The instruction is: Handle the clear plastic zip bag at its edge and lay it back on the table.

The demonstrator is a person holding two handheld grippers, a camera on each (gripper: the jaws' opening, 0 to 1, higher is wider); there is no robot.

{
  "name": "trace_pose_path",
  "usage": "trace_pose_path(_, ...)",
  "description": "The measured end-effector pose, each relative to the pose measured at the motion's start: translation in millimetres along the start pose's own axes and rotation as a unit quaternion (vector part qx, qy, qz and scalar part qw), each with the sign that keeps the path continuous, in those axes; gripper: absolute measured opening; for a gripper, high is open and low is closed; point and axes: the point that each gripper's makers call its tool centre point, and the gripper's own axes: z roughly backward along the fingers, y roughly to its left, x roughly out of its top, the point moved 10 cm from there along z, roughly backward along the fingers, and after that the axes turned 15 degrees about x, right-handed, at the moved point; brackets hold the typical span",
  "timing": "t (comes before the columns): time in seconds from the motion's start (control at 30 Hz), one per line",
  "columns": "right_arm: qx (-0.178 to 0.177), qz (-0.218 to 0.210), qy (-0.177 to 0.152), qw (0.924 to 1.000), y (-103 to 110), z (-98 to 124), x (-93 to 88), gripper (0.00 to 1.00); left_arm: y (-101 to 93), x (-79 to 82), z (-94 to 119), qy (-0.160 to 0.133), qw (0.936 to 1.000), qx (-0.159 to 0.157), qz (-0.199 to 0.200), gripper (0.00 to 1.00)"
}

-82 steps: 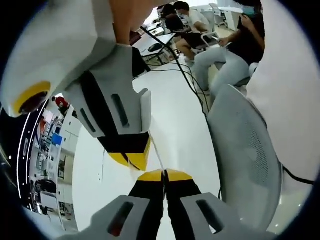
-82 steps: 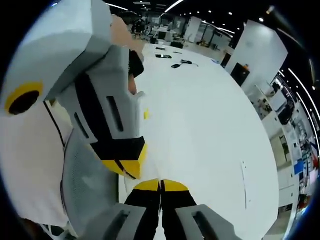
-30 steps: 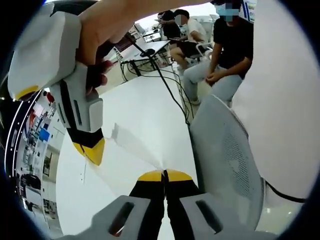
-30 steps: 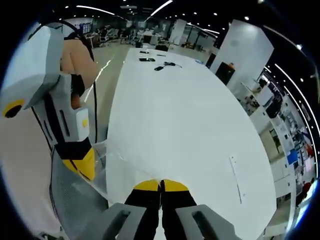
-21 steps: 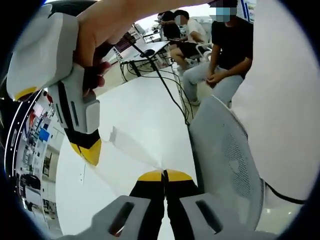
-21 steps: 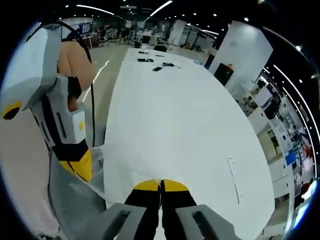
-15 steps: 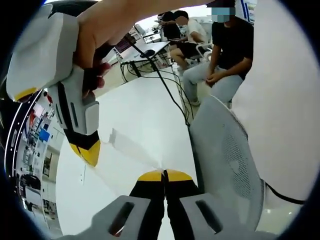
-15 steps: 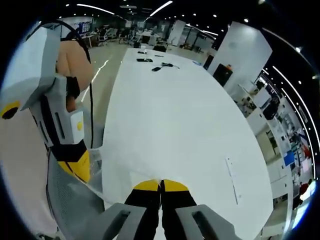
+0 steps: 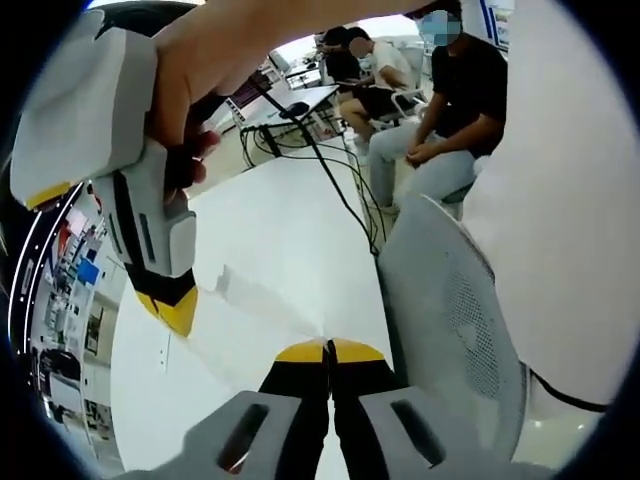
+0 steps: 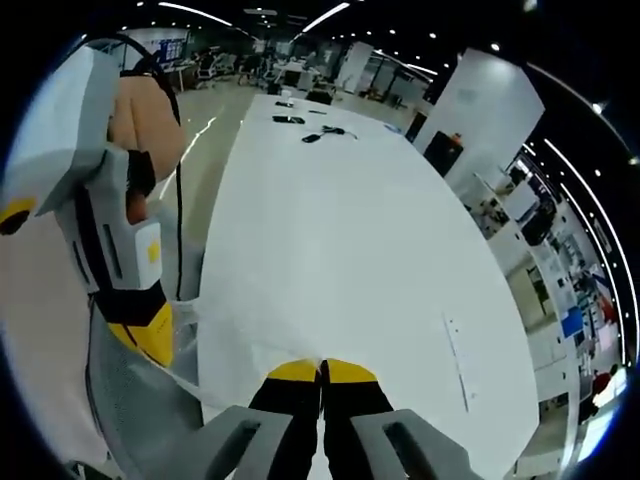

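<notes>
While both grippers (image 9: 327,352) (image 10: 321,372) pinch the zip bag (image 9: 262,302), seated people (image 9: 440,110) appear at 1 o'clock in left gripper view.

I count one clear zip bag (image 9: 262,300), my two grippers, left (image 9: 328,352) and right (image 10: 321,371), one long white table (image 10: 340,230), one grey mesh chair (image 9: 460,320), and three people sitting beyond it

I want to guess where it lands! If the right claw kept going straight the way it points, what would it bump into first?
Probably the white table: the right claw, shut on the clear plastic zip bag, points along its top. Depth is hard to judge.
</notes>
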Motion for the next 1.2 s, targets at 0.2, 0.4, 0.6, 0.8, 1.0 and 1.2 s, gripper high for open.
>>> trace_pose_path(0.2,-0.010,0.007,-0.001,0.9999,1,4,1.9,0.00,5.1,-5.6,3,-0.001,0.9999,0.007,0.013,0.00)
trace_pose_path(0.4,-0.031,0.021,0.003,0.9993,1,5,5.6,0.00,11.3,-9.7,5,-0.001,0.9996,0.018,0.020,0.00)
trace_pose_path(0.6,-0.029,0.025,-0.001,0.9993,4,10,12.0,0.00,15.9,-14.9,8,0.006,0.9992,0.027,0.027,0.00)
trace_pose_path(0.8,-0.030,0.026,0.000,0.9992,2,9,12.1,0.00,18.2,-16.5,9,0.008,0.9983,0.041,0.040,0.00)
trace_pose_path(1.0,-0.029,0.031,0.002,0.9991,4,9,14.0,0.00,20.4,-17.9,9,0.011,0.9975,0.051,0.047,0.00)
trace_pose_path(1.2,-0.029,0.033,0.002,0.9990,5,10,15.2,0.00,23.4,-17.8,10,0.004,0.9965,0.062,0.055,0.00)
